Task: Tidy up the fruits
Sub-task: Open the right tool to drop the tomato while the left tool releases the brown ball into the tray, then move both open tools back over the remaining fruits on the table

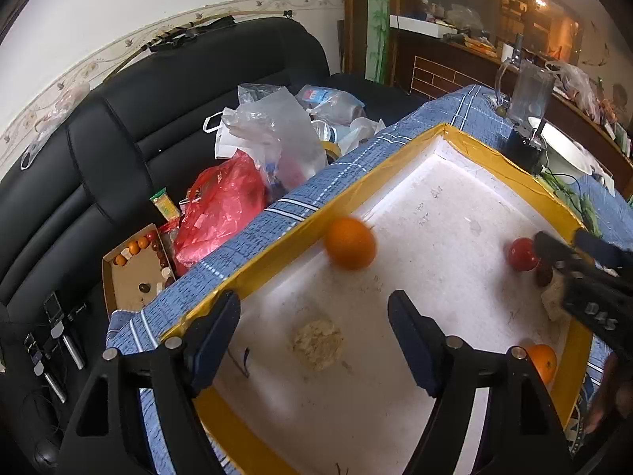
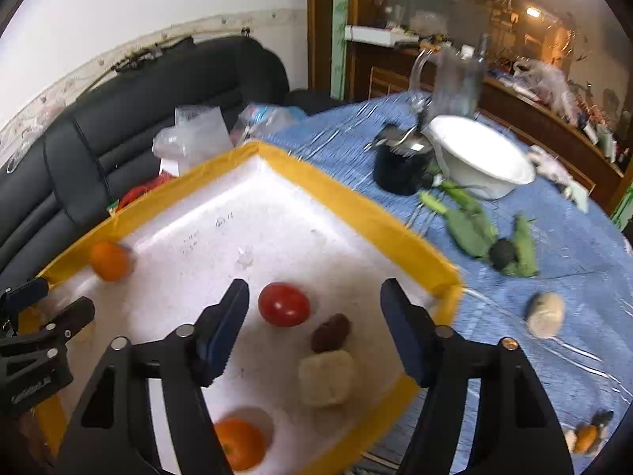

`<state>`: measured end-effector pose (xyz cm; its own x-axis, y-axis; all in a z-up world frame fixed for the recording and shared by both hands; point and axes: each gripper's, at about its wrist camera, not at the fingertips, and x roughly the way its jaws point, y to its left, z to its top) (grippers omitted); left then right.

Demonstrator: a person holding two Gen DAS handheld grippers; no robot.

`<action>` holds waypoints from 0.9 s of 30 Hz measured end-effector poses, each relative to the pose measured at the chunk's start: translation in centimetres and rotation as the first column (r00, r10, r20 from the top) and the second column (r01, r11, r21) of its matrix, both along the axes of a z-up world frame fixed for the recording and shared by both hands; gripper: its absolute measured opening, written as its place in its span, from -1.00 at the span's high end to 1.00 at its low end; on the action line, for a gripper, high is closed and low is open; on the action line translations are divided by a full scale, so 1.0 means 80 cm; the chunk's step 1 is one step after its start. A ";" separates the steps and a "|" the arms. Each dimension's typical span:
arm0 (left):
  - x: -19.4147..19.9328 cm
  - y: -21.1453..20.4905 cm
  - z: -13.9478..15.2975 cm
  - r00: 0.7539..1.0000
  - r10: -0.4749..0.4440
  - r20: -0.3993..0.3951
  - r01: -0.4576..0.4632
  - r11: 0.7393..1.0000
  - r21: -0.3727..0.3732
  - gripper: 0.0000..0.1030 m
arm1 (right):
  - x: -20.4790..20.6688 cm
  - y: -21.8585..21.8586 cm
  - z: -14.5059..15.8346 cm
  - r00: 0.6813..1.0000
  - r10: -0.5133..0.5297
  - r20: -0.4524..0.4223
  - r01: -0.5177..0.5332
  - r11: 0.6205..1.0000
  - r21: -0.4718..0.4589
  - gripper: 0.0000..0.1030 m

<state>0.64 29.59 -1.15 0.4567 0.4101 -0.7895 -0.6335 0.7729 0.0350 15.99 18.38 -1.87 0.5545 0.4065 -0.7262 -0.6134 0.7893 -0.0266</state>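
Left claw (image 1: 314,310): fingers spread wide, nothing between them, above the tray floor nr the left rim.
Right claw (image 2: 314,304): also spread, empty, over the tray's right part; tomato and brown fruit sit between/just ahead of its fingers.
Tray (image 1: 467,136): white foam, yellow-taped rim, on the bench w/ blue checked cloth (image 2: 554,245).
Orange 1 (image 1: 350,242): blurred, by the tray's left rim, ahead of left claw.
Orange 2 (image 2: 239,443): near edge of tray, partly behind right claw's left finger.
Tomato (image 2: 283,304): red, mid-right of tray, apart from both oranges.
Brown fruit (image 2: 330,332): small, dark, just beside tomato, touching or nearly touching the pale lump (image 2: 326,378) below it; can't tell which.
Pale patch (image 1: 317,343): on tray floor btwn left claw's fingers in view.
Off tray: white bowl (image 2: 480,162), black cup (image 2: 399,170), green veg (image 2: 470,225), a potato-like lump (image 2: 546,314) on the cloth.
Bkgd: black sofa (image 1: 118,138) w/ plastic bags (image 1: 245,166).
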 end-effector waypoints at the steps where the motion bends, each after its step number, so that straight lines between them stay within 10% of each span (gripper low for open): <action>1: -0.002 -0.001 0.002 1.000 0.002 0.005 -0.002 1.000 0.000 -0.51 | -0.004 -0.008 0.007 1.000 -0.013 0.013 0.013 1.000 0.003 -0.47; 7: -0.016 -0.018 0.016 1.000 -0.013 0.029 0.012 1.000 0.011 -0.57 | -0.030 -0.066 0.033 0.996 -0.084 0.035 0.083 0.996 0.037 -0.94; 16: -0.022 -0.091 0.037 0.987 -0.141 0.083 0.137 0.990 0.043 -0.63 | -0.093 -0.188 0.024 0.985 -0.170 -0.008 0.170 0.984 0.042 -1.00; 27: 0.008 -0.237 0.009 0.890 -0.454 0.046 0.453 0.891 0.033 -0.66 | -0.135 -0.407 -0.023 0.876 -0.477 -0.077 0.480 0.876 0.036 -1.00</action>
<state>1.31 10.63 -0.44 0.6360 0.1645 -0.7540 -0.2156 0.9760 0.0311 5.23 -14.19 -3.71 0.6443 0.1413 -0.7516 -0.1592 0.9860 0.0489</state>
